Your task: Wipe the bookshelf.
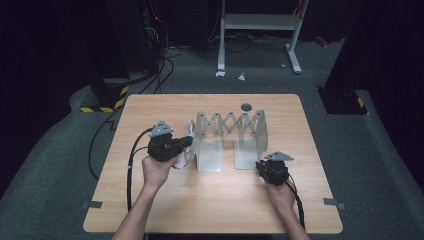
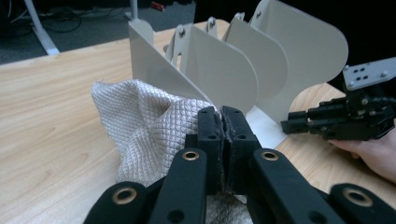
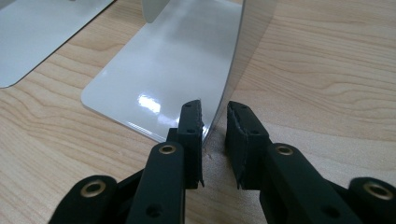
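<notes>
A grey metal accordion rack (image 1: 230, 122) stands at the table's middle, its upright plates (image 2: 224, 70) joined by a scissor link. My left gripper (image 1: 190, 141) sits at the rack's left end, shut on a white quilted cloth (image 1: 189, 157). In the left gripper view the cloth (image 2: 140, 126) bunches on the table in front of the jaws of the left gripper (image 2: 220, 112). My right gripper (image 1: 260, 164) is at the rack's right end. In the right gripper view the right gripper (image 3: 215, 109) is open, its jaws either side of the rightmost plate's edge (image 3: 233, 70). The right gripper (image 2: 287, 123) also appears past the plates.
A small dark round disc (image 1: 246, 106) lies behind the rack. Tape marks (image 1: 92, 204) sit near the table's front corners. The left gripper's cable (image 1: 131, 165) loops over the left side. A white stand frame (image 1: 257, 22) is on the floor beyond the table.
</notes>
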The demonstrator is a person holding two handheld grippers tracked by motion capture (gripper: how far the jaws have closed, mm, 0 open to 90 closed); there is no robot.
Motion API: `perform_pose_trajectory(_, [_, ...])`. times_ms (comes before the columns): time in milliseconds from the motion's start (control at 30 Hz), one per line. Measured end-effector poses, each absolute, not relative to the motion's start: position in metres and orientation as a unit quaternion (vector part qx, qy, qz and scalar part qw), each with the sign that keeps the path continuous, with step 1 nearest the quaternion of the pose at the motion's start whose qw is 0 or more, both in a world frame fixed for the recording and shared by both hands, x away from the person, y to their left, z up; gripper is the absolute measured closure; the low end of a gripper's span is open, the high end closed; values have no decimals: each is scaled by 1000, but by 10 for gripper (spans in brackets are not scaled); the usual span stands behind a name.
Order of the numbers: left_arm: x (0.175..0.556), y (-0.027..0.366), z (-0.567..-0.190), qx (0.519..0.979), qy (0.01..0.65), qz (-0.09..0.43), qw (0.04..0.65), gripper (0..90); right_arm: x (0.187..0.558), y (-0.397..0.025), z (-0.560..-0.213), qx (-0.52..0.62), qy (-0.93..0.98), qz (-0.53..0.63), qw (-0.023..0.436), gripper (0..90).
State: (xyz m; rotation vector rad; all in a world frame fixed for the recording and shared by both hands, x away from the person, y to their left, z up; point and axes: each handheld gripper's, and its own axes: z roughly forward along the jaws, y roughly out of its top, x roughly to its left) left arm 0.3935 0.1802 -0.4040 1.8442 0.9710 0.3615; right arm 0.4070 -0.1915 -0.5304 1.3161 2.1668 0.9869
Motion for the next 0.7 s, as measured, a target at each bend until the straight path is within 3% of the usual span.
perform_pose_trajectory(333, [394,178,-420,756,413,130,492,866,407,-191,-530,470,781,354,210,761])
perform_pose_trajectory(700, [389,183,-386,738,393,143,530,867,406,-190,-530,470,781,353,212,761])
